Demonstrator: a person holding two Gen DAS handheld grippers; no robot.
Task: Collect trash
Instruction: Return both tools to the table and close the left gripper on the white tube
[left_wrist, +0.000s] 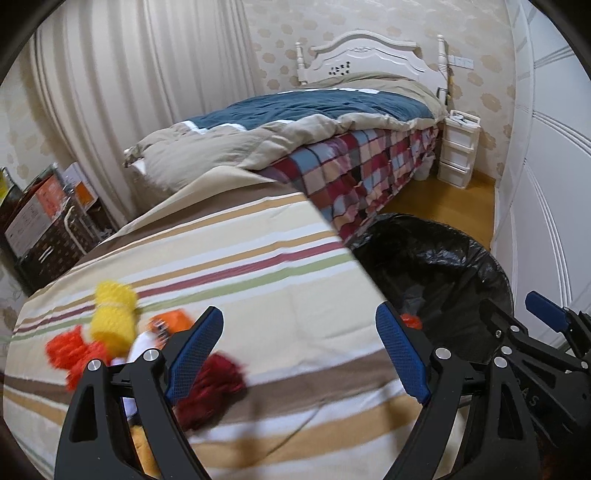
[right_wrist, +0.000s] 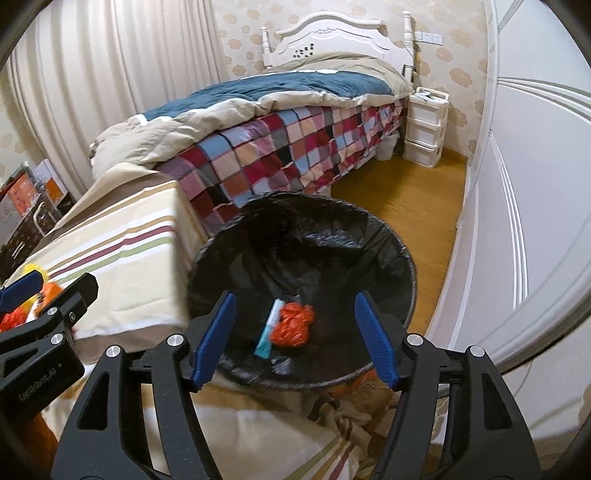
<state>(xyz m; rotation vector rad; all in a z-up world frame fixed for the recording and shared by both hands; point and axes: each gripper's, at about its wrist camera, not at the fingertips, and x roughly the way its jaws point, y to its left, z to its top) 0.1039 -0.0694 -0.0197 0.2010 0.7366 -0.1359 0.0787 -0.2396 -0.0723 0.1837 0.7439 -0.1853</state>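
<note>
On the striped cloth (left_wrist: 258, 266), several pieces of trash lie at the lower left: a yellow mesh ball (left_wrist: 114, 317), an orange-red mesh (left_wrist: 72, 350), a dark red mesh (left_wrist: 214, 384) and an orange packet (left_wrist: 173, 321). My left gripper (left_wrist: 299, 314) hovers open just right of them, with nothing between its pads. My right gripper (right_wrist: 295, 299) stands open above the black-lined bin (right_wrist: 369, 236). Nothing is held between its fingers. On the bin's bottom lie an orange mesh wad (right_wrist: 293, 325) and a teal-and-white wrapper (right_wrist: 267, 332).
A bed with a checked quilt (right_wrist: 280, 155) stands behind the bin, and a white drawer unit (right_wrist: 424, 129) beside its head. White wardrobe doors (right_wrist: 535, 184) close the right side. Boxes (left_wrist: 40, 218) sit at the far left by the curtain. Wooden floor (right_wrist: 406, 195) shows beyond the bin.
</note>
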